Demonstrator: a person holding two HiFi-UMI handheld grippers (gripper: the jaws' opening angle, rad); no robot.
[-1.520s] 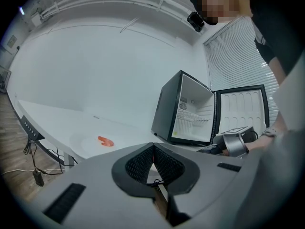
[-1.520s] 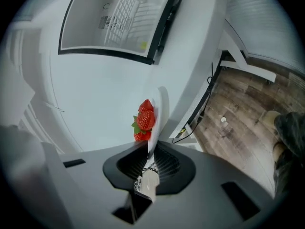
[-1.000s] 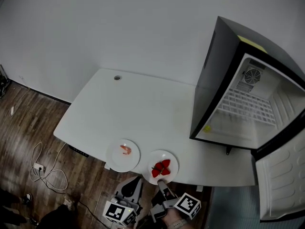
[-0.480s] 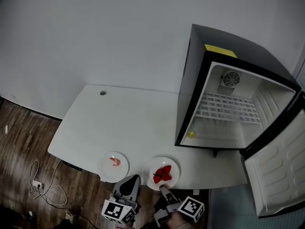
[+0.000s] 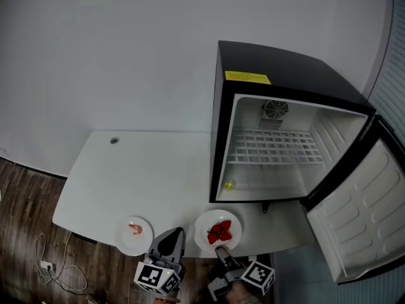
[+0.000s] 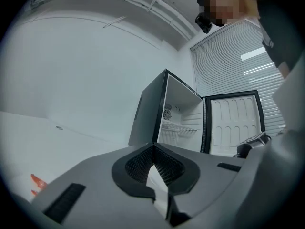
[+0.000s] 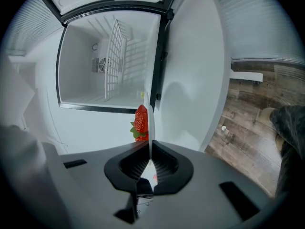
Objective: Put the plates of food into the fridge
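My right hand-held gripper is clamped on the rim of the strawberry plate. I see the plate edge-on between its jaws, with the strawberries on one side. The plate is at the near edge of the desk, just in front of the open mini fridge. My left hand-held gripper has its jaws drawn together. It is near the shrimp plate, which lies on the desk apart from it.

Grey left claw and right claw, black ribbed pads, black-and-white marker cubes
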